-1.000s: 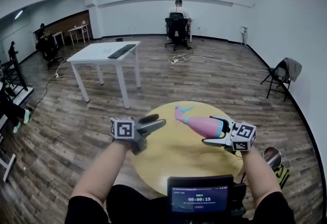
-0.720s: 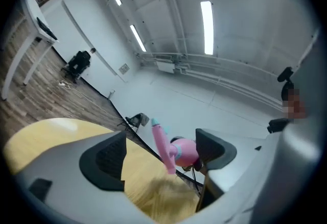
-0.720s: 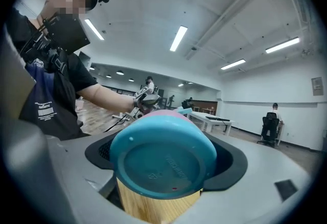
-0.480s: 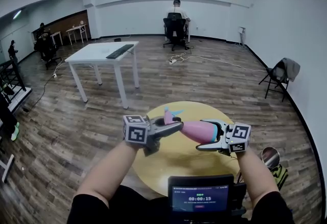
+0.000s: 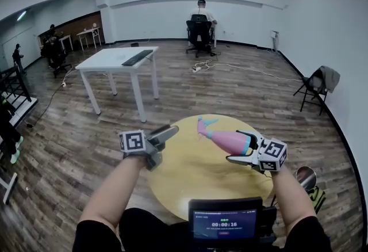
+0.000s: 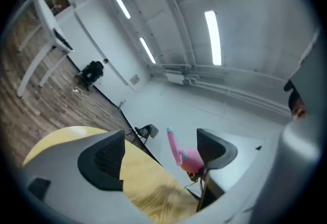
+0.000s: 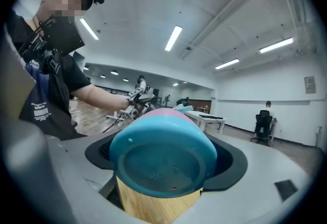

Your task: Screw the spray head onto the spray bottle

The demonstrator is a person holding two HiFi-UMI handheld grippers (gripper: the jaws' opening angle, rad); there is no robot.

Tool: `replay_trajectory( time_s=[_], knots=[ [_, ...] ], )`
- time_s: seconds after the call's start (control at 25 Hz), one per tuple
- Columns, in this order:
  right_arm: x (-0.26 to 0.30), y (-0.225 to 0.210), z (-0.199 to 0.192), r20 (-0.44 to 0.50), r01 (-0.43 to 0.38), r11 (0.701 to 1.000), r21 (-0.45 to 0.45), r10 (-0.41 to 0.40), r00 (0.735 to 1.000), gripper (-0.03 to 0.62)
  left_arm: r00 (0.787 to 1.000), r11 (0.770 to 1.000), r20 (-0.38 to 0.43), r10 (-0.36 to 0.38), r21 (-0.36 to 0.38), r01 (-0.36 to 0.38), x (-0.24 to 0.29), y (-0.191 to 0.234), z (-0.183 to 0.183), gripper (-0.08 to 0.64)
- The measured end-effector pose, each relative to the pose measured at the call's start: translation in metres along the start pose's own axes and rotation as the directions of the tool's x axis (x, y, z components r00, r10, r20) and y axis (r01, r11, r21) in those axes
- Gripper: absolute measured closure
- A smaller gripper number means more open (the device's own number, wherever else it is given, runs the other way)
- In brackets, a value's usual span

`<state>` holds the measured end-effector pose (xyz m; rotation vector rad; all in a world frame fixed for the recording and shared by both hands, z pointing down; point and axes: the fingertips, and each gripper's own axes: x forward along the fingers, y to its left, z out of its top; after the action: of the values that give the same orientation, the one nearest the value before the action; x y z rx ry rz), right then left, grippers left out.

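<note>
Jaws of the left gripper [image 5: 167, 133] stand wide apart with nothing between them, and they have just been opening. Half a second ago this gripper was up against the spray head [image 5: 203, 125]. Now it has drawn back to the left and sits well apart from it, over the left edge of the round yellow surface [image 5: 195, 179]. The left forearm [image 5: 112, 193] reaches forward and slightly inward, and the gripper points roughly level towards the right, its marker cube facing up. Its own view shows the pink bottle only in the distance, beyond the gap.

The spray bottle [image 5: 230, 141] is in much the same spot as a second ago, held in the air above the surface. It lies nearly level, with the spray head sitting on its neck and pointing up and to the left, towards the other gripper. The right gripper [image 5: 241, 147] is clenched on the bottle's blue bottom end, one jaw on each side, and that blue base fills its own view. The right forearm [image 5: 290, 199] comes up from the lower right, the wrist turned inward.
</note>
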<state>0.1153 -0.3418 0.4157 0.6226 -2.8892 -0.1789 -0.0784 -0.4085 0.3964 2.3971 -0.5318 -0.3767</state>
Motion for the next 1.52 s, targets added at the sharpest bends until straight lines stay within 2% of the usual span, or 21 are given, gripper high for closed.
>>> replay_trajectory(
  time_s=[0.08,0.12,0.16,0.24,0.32,0.36,0.4,0.44,0.56,0.64,0.72,0.8,0.88,0.96,1.08,1.12,1.2,1.28,1.32,1.44,1.52],
  knots=[
    [-0.007,-0.006,-0.003,-0.022,0.036,0.999,-0.037,-0.037,0.999,0.123,0.996,0.995,0.071,0.056,-0.085,-0.05,-0.023,0.019,0.018,0.121],
    [-0.007,-0.006,-0.002,-0.027,0.037,0.998,-0.054,-0.038,0.999,0.123,0.995,0.994,0.076,0.062,-0.091,-0.055,-0.026,0.021,0.021,0.121],
    [-0.004,-0.002,0.0,-0.03,0.029,0.997,-0.067,-0.031,0.999,0.123,0.997,0.997,0.064,0.036,-0.072,-0.031,-0.021,0.016,0.019,0.121],
    [0.009,0.01,0.003,-0.036,-0.008,0.997,-0.082,0.005,0.999,0.123,0.996,0.996,-0.011,-0.089,-0.013,0.089,0.008,-0.014,0.003,0.121],
    [0.023,0.028,0.007,-0.033,-0.074,0.993,-0.093,0.072,0.997,0.123,0.975,0.982,-0.13,-0.179,0.038,0.185,0.041,-0.044,-0.031,0.121],
    [0.027,0.037,0.01,-0.019,-0.115,0.99,-0.076,0.114,0.993,0.123,0.962,0.972,-0.183,-0.202,0.085,0.22,0.053,-0.058,-0.047,0.134],
    [0.028,0.043,0.013,0.007,-0.155,0.987,-0.036,0.156,0.988,0.123,0.951,0.956,-0.213,-0.225,0.142,0.257,0.061,-0.075,-0.056,0.327],
    [0.026,0.046,0.017,0.043,-0.194,0.981,0.016,0.193,0.98,0.123,0.941,0.934,-0.228,-0.251,0.199,0.297,0.065,-0.092,-0.06,0.364],
    [0.02,0.052,0.017,0.078,-0.265,0.96,0.089,0.258,0.963,0.123,0.905,0.865,-0.314,-0.287,0.32,0.385,0.063,-0.115,-0.066,0.382],
    [0.022,0.055,0.012,0.054,-0.277,0.956,0.094,0.273,0.961,0.121,0.895,0.852,-0.349,-0.279,0.34,0.399,0.062,-0.114,-0.069,0.382],
    [0.025,0.054,0.012,0.052,-0.27,0.958,0.095,0.267,0.962,0.123,0.91,0.874,-0.322,-0.261,0.321,0.364,0.063,-0.109,-0.066,0.381],
    [0.025,0.045,0.014,0.045,-0.218,0.974,0.057,0.216,0.975,0.123,0.946,0.919,-0.265,-0.185,0.293,0.262,0.065,-0.093,-0.059,0.351],
    [0.02,0.029,0.014,0.027,-0.113,0.994,-0.012,0.113,0.993,0.123,0.976,0.964,-0.198,-0.089,0.228,0.134,0.057,-0.063,-0.046,0.187],
    [0.012,0.013,0.01,0.019,-0.011,0.998,-0.061,0.012,1.0,0.123,0.994,0.995,-0.1,-0.042,0.084,0.051,0.036,-0.031,-0.026,0.13],
    [0.005,0.005,0.008,0.011,0.047,0.994,-0.098,-0.046,0.999,0.123,1.0,0.995,0.02,0.014,-0.094,-0.012,0.011,-0.001,-0.002,0.129],
    [0.007,0.008,0.008,0.004,0.039,0.993,-0.114,-0.039,0.999,0.123,1.0,0.996,0.016,0.008,-0.094,-0.006,0.013,-0.002,-0.002,0.127],
    [0.017,0.02,0.01,-0.012,-0.002,0.989,-0.149,0.0,1.0,0.123,0.993,0.994,-0.053,-0.107,-0.019,0.107,0.033,-0.031,-0.017,0.12],
    [0.025,0.033,0.013,-0.008,-0.063,0.989,-0.134,0.062,0.998,0.123,0.963,0.97,-0.168,-0.21,0.091,0.228,0.054,-0.068,-0.046,0.16],
    [0.026,0.036,0.014,0.01,-0.1,0.991,-0.091,0.101,0.995,0.123,0.95,0.949,-0.212,-0.229,0.168,0.267,0.06,-0.081,-0.056,0.342],
    [0.016,0.042,0.012,0.062,-0.217,0.974,0.064,0.213,0.975,0.123,0.911,0.862,-0.322,-0.26,0.347,0.369,0.059,-0.102,-0.07,0.379],
    [0.013,0.045,0.008,0.069,-0.255,0.96,0.113,0.249,0.966,0.123,0.895,0.838,-0.378,-0.238,0.385,0.386,0.058,-0.101,-0.079,0.376]
  ],
)
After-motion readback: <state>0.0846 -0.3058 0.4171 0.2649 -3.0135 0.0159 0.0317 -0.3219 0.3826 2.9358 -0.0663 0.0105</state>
